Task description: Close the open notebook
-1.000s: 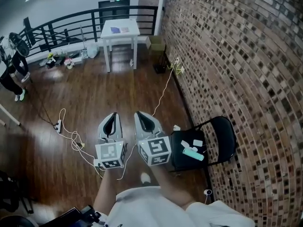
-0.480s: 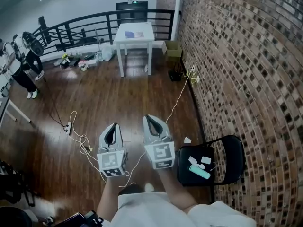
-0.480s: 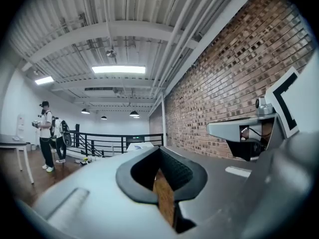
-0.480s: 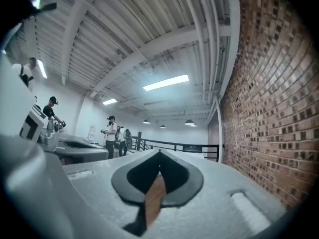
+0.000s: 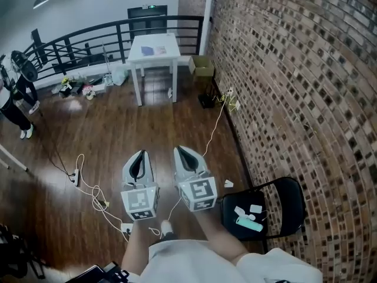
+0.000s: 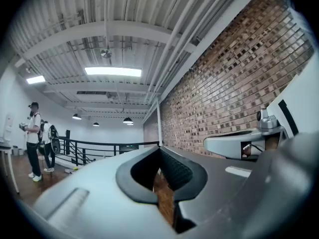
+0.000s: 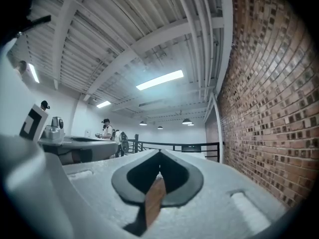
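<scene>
An open notebook lies on a small white table far ahead by the black railing, showing a bluish and a pale page. My left gripper and right gripper are held side by side, level, above the wooden floor and far short of the table. In the left gripper view the left gripper has its jaws meeting at the tips with nothing between them. The right gripper looks the same in its own view, tips together and empty.
A brick wall runs along the right. A black folding chair with small items stands at my right. White cables and a power strip cross the floor. A cardboard box sits beside the table. A person stands far left.
Both grippers have travelled forward across the floor together, still shut and side by side. The chair has slid lower in the head view.
</scene>
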{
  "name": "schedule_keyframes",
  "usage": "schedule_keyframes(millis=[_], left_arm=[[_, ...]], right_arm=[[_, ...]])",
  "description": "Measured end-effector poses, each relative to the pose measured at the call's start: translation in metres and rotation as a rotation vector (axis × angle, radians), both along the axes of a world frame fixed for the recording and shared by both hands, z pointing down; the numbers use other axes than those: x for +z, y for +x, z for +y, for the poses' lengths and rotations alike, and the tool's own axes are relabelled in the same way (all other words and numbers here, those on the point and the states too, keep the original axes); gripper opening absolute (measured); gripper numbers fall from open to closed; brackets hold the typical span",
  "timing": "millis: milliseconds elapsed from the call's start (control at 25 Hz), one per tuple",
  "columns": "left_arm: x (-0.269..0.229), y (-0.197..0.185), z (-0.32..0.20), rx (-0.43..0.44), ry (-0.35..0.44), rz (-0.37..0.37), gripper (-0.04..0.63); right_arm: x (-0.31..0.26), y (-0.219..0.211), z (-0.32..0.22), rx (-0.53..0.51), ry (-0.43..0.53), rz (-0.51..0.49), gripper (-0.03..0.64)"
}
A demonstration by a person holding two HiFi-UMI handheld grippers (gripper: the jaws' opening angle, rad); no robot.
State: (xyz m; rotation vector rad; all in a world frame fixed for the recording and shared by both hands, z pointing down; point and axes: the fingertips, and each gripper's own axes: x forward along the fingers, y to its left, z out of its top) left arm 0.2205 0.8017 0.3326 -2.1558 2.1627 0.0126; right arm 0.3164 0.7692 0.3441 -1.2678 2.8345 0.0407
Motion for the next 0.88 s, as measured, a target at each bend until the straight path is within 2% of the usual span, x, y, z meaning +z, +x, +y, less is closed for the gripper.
schedule_keyframes(millis=[240,400,640,880], left_arm=[[-0.009,-0.05,-0.053,0.01,0.026,0.04,0.015],[0.002,-0.075,-0.077,-0.03,0.049,0.047,0.015],[0.024,-0.098,-0.122,-0.027,-0.004,0.06,0.017],[0.013,-0.104,-0.193,-0.04,-0.029,0.075,0.015]], right_arm=[[-0.015,-0.046,-0.05,0.012,0.03,0.015,-0.013],[-0.007,-0.066,-0.071,0.008,0.011,0.002,-0.014],[0.007,-0.096,-0.118,-0.028,-0.024,0.006,-0.013],[0.004,-0.112,-0.184,-0.079,-0.018,-0.014,-0.012]])
